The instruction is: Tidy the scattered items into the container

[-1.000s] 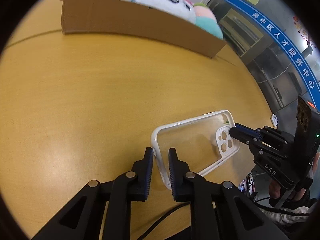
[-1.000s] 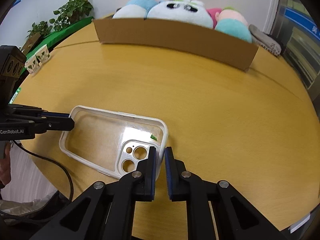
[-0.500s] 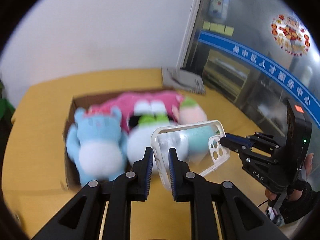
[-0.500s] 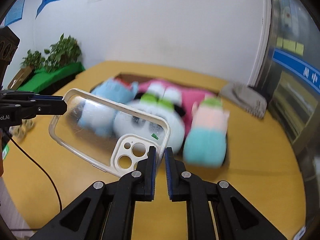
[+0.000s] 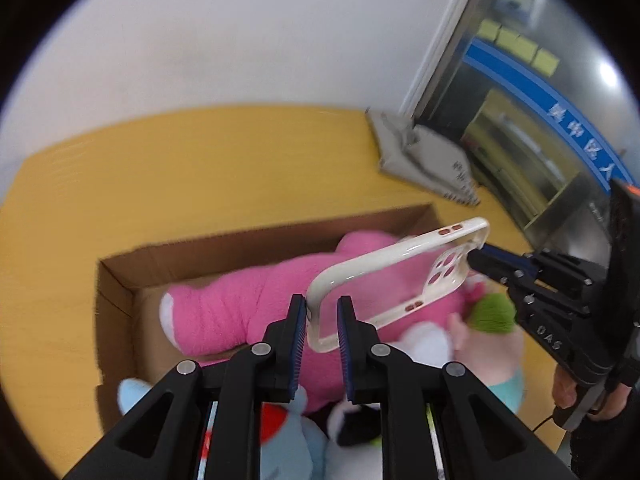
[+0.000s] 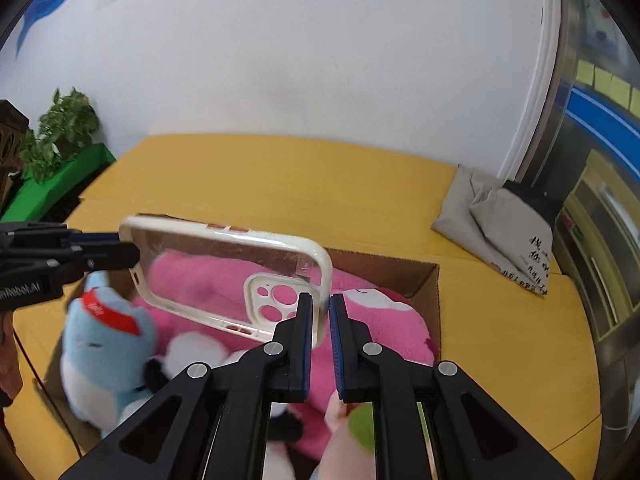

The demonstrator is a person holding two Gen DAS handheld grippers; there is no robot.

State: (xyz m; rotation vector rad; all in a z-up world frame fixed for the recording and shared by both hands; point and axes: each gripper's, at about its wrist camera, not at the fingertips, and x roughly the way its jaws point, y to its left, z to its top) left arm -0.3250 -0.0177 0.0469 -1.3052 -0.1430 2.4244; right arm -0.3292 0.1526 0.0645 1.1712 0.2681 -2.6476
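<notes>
Both grippers carry the case (image 5: 384,276) in the air above the open box (image 5: 120,288), which sits on the desk (image 5: 200,168) toward its far edge. The left gripper (image 5: 322,312) is clamped on one short end of the case's rim, its fingers pinching the white bumper. The right gripper (image 6: 324,312) is clamped on the opposite short end, at the corner next to the camera cut-out. The case hangs between them, tilted, over the pink plush (image 5: 256,304) that fills much of the box.

The step in hand looks like lowering and releasing the case into the box. To do it well, the two grippers would best come down together, keeping their spacing, since pulling apart or twisting could flex or spring the thin rim out of one grip. The box is already crowded with soft toys, among them a blue plush (image 6: 100,344) near the box's left wall, so the case should be set flat on top of the toys and kept inside the walls, then both grips opened at about the same time, so that it does not swing from one end and slide out over an edge.

The case is a clear phone case with a cream-white bumper, a white camera block with three round holes, and small reddish button marks along its long sides. Its transparent back shows faint scuffs and glare.
</notes>
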